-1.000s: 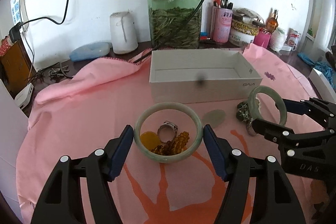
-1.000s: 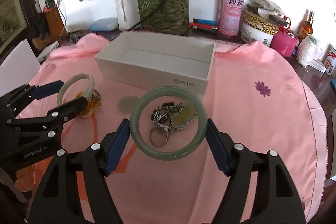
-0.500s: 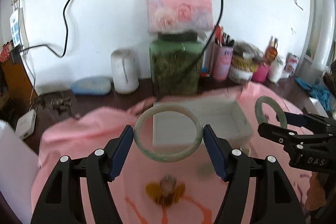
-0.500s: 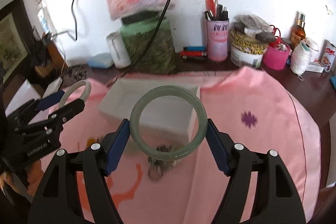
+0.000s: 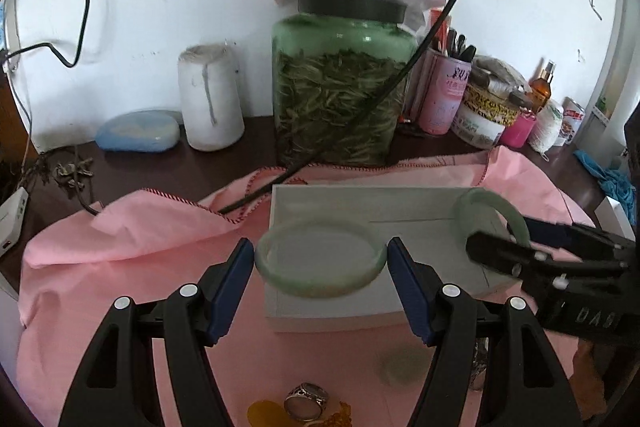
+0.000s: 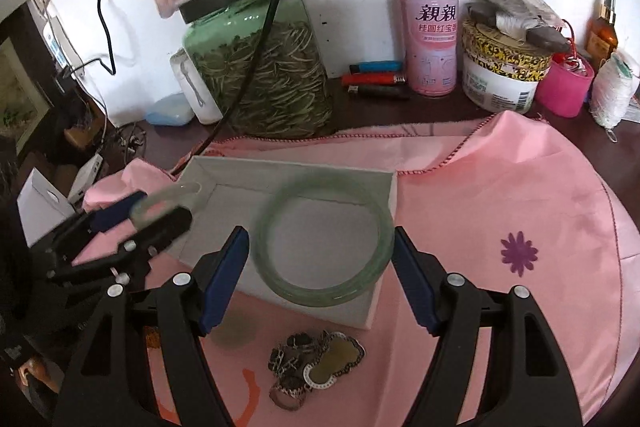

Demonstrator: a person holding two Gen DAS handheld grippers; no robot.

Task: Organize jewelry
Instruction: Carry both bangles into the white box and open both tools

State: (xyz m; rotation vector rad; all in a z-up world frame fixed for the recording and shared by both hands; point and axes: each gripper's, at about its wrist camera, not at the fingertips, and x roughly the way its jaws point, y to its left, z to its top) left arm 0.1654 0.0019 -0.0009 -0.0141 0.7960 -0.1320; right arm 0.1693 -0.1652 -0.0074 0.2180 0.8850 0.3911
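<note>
Within the last second both bangles had left the cloth and travelled toward the box [image 5: 372,311]. A second earlier each lay flat on the pink cloth [image 5: 120,247], ringed around a small heap of trinkets, with a gripper already closed on it. By this moment the left gripper [image 5: 320,267] was clamped across the left bangle [image 5: 320,283], holding it in the air over the box's near left corner, and the right gripper [image 6: 320,259] was clamped across the right bangle [image 6: 324,291], which hung over the open box [image 6: 372,311]. The trinkets stayed behind on the cloth: a ring [image 5: 306,401] and amber pieces below the left gripper, and a cluster of charms [image 6: 316,359] below the right one. In each view the other gripper showed at the edge, also over the box. Judging by this, the lift and carry were done and the release of both bangles into the box was the step in hand; the small pieces remained to be gathered afterward.
</note>
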